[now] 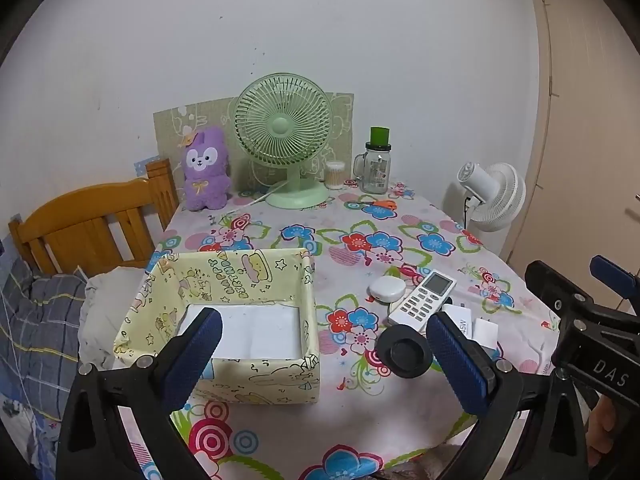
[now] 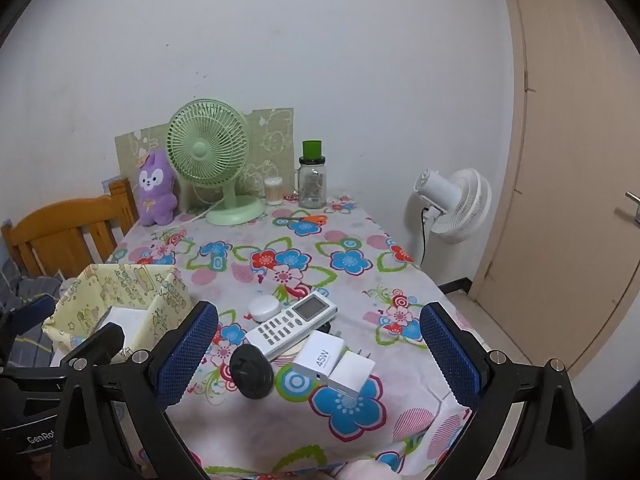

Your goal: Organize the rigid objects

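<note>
I read this as the very start of the tidy-up: nothing is lifted yet, and both claws hang above the near edge of the flower-printed tablecloth (image 2: 280,248). My left gripper (image 1: 324,350) has its blue ribbed pads spread as wide as they go, with nothing between them; the right gripper (image 2: 320,350) is the same, wide and empty.

The open yellow cartoon-print box (image 1: 256,280) sits on the left near side of the table, its fabric-like walls soft-looking, with what I take to be white paper or foam on its floor, though the left pad hides part of it. The loose hard things cluster to its right: a white slab-shaped remote control with a grey screen (image 2: 290,326), a smooth white rounded puck (image 2: 263,309) touching its far side, a black round disc with a raised hub (image 2: 252,368) at its near end, and a glossy white charger block marked 45W (image 2: 319,356) with a smaller white plug cube (image 2: 352,374) touching it.

The next move, I judge, calls for lowering the right claw over one piece, probably a charger, closing squarely on flat faces since the plastic looks slick, then carrying it left into the box.
</note>
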